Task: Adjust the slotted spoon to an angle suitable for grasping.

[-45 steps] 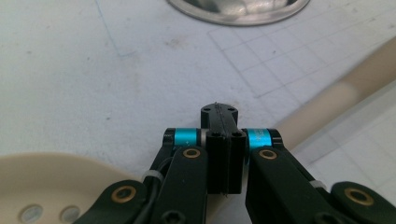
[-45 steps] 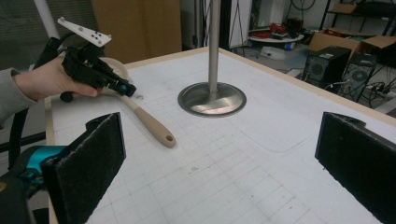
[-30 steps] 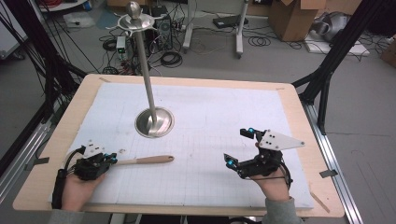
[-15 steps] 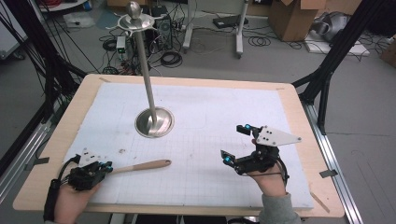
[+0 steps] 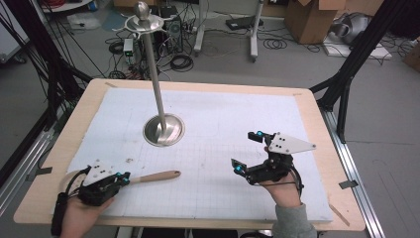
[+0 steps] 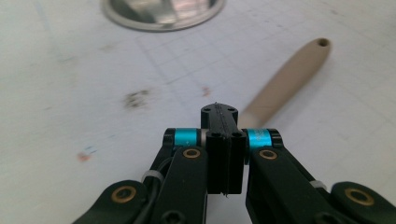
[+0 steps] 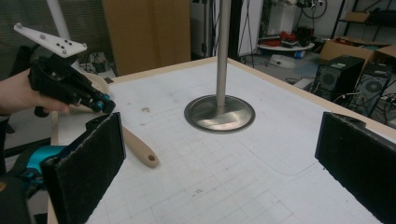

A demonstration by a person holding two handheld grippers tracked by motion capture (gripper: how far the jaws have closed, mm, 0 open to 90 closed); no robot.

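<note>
Wooden handle [image 5: 154, 176]: lying flat on the white mat [image 5: 223, 129], sticking out ahead of the left claw [image 5: 120, 178], rounded end with its small hole pointing away from the jaws; what is at the gripped end is hidden, so whether it is a spoon or a spatula cannot be told. Left claw: jaws pressed together, apparently pinching the near end of the handle, with the hand [image 5: 81, 218] behind it near the table's front edge. Likely risk: the grip is sitting at the very tip, so on lifting the long free end may be sagging or twisting out; dragging it instead may be rucking the mat. Right claw [image 5: 246, 151]: jaws spread wide, holding nothing, hovering well apart from the handle on the far side of the mat. Metal stand [image 5: 157, 89]: round base beyond the left claw and a little to its right, tall pole rising to a ringed top, standing in the way of any forward swing of the handle. Wooden table [image 5: 317, 119]: bare border framing the mat.
</note>
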